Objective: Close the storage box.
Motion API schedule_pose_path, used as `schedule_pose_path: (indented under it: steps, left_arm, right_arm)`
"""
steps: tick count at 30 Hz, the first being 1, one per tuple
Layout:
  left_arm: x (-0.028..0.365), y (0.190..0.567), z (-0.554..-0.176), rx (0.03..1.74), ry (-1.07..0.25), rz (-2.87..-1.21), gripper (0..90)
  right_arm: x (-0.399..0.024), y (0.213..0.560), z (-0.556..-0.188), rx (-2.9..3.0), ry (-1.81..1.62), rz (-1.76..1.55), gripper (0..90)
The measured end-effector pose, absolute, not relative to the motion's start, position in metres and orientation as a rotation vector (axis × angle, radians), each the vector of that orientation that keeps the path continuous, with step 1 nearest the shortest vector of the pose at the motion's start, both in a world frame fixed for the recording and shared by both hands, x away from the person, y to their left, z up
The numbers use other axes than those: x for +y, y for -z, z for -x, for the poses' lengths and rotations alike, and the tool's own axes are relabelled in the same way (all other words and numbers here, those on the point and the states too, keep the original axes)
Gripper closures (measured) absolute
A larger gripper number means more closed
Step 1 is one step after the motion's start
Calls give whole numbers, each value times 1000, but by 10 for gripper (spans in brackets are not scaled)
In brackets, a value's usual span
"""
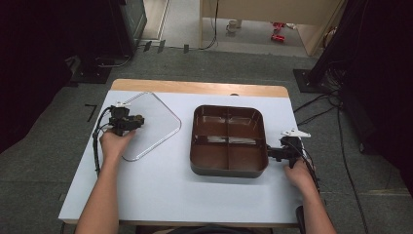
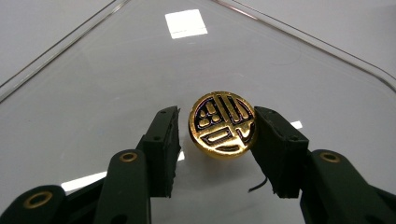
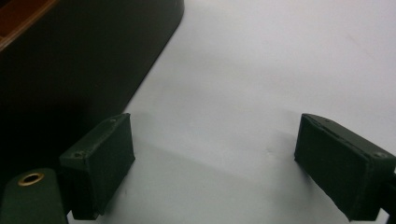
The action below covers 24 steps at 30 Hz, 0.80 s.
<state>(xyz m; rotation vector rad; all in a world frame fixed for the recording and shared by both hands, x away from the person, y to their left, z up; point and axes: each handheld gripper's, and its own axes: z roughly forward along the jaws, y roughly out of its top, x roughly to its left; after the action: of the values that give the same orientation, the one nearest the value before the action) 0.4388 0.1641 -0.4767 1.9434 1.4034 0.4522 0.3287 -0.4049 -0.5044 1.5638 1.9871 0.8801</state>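
Clear plastic, rounded-square in outline, forms the see-through lid (image 1: pixel 148 124) lying flat on the left part of the white table (image 1: pixel 160 190), and the left gripper (image 1: pixel 140 120) hangs over its middle. In the left gripper view that tool (image 2: pixel 215 133) has its black jaws set around a round gold knob with black markings (image 2: pixel 222 122) standing on the lid (image 2: pixel 116 70); the right pad (image 2: pixel 275 144) sits against the knob's edge while the left pad (image 2: pixel 164 140) stands just off it, so the knob is not yet pinched. Right of the lid, well apart from it, rests a dark brown four-compartment tray (image 1: pixel 229 168). The right gripper (image 1: pixel 269 152) lies at the tray's right wall, and in the right gripper view its jaws (image 3: pixel 215 163) are spread wide over bare table, the tray (image 3: pixel 84 60) just beside the left one.
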Motion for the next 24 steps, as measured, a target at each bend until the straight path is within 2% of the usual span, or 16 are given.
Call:
schedule_pose_path:
  steps: [8,24]
  left_arm:
    - [154,480,-436,1374,-552,-1989,575]
    - [156,476,-439,1373,-520,-2004,593]
  right_arm:
    - [-405,504,-329,1987,-880,-1564,113]
    - [-405,504,-329,1987,-881,-1564,113]
